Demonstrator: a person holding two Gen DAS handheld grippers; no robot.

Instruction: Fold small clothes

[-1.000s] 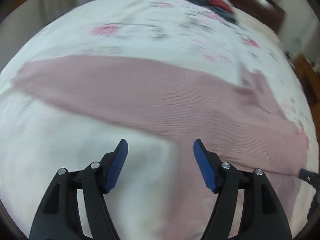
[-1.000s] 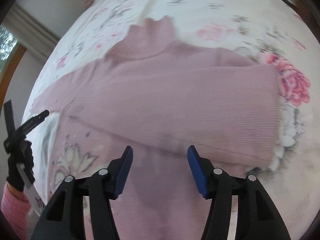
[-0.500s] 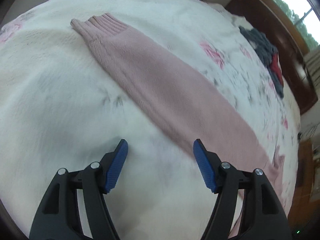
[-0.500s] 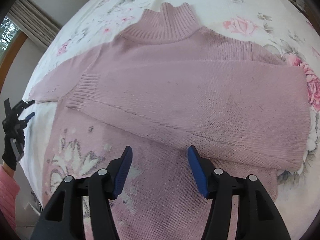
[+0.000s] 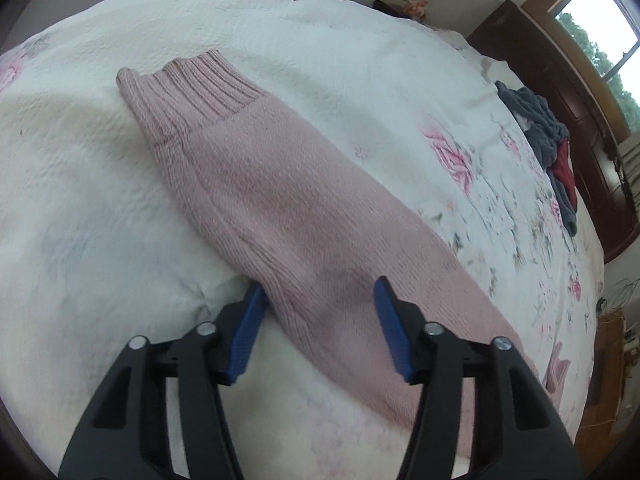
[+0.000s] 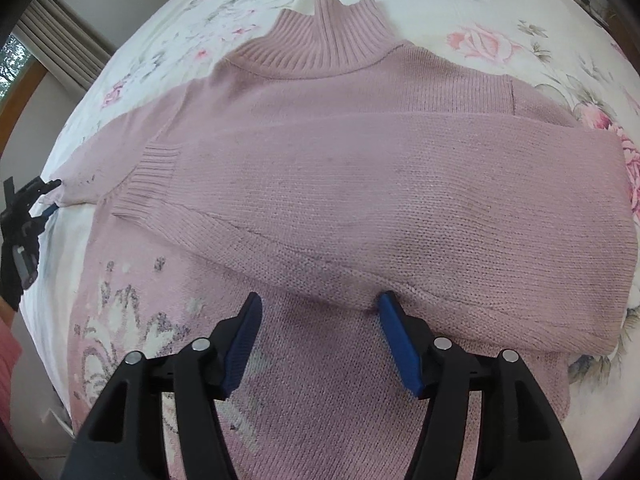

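Sweater [image 6: 360,184] between 2 wide-open grippers [image 5: 318,328]

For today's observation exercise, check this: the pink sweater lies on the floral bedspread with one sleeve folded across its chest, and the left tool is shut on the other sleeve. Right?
One detail is off. The left wrist view shows the left tool open, its fingers either side of the outstretched sleeve, not shut on it. The rest stands: the pink sweater lies on the floral bedspread, one sleeve folded across its chest.

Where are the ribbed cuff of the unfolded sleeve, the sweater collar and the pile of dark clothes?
ribbed cuff [image 5: 196,88], left wrist view, middle of the ribbing.
sweater collar [image 6: 332,40], right wrist view, centre of the ribbed neck.
pile of dark clothes [image 5: 538,120], left wrist view, grey garment.
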